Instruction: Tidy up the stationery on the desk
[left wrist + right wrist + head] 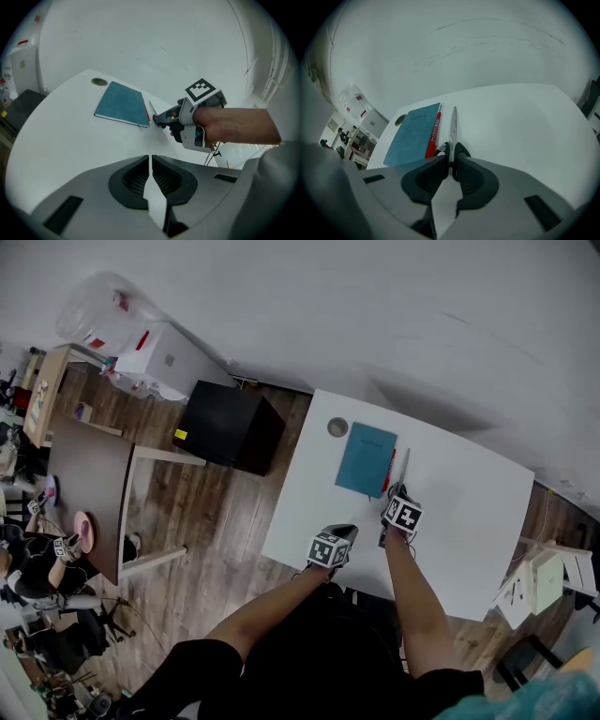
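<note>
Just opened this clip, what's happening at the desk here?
A person works at a white desk with a gripper in each hand. The right gripper is shut on the black handles of the scissors, whose blades run beside a red pen lying along the blue notebook. The left gripper is shut and empty, near the desk's front edge.

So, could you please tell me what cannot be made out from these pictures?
- Scissors handles: right gripper view, mostly covered by the shut jaws of the right gripper.
- Red pen, near end: right gripper view, hidden behind that gripper.
- Notebook cover print: every view, too small to read.
- Round disc beyond the notebook: head view, too small to identify.
</note>
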Demonstrator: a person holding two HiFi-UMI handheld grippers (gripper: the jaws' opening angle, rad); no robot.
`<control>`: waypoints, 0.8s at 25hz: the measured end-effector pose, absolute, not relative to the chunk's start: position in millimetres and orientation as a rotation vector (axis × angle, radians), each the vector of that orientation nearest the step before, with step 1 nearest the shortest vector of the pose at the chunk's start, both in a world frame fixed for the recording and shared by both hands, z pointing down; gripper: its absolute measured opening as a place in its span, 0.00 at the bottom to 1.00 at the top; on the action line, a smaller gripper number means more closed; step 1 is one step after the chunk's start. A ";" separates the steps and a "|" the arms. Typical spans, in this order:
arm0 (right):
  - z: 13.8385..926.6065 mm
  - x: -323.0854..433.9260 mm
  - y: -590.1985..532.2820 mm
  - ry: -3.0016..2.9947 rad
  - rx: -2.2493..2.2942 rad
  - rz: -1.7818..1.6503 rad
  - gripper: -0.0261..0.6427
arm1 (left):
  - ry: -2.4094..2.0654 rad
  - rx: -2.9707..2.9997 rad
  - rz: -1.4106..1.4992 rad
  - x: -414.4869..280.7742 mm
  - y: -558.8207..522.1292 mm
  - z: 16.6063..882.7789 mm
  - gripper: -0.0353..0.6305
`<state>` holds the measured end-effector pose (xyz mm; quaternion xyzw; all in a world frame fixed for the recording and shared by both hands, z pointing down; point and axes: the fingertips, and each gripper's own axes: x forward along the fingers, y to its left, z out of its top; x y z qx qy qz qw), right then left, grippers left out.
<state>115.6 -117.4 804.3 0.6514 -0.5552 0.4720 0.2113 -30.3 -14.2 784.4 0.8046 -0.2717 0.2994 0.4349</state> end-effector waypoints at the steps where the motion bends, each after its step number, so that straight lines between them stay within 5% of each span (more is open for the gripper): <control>1: 806.4 115.3 -118.3 -1.536 1.802 1.309 0.17 | -0.675 1.997 0.750 -31.2 -13.7 786.3 0.10; 20: 789.8 111.2 -108.0 -1.569 1.837 1.320 0.18 | -0.737 1.979 0.665 -49.9 -34.2 778.3 0.10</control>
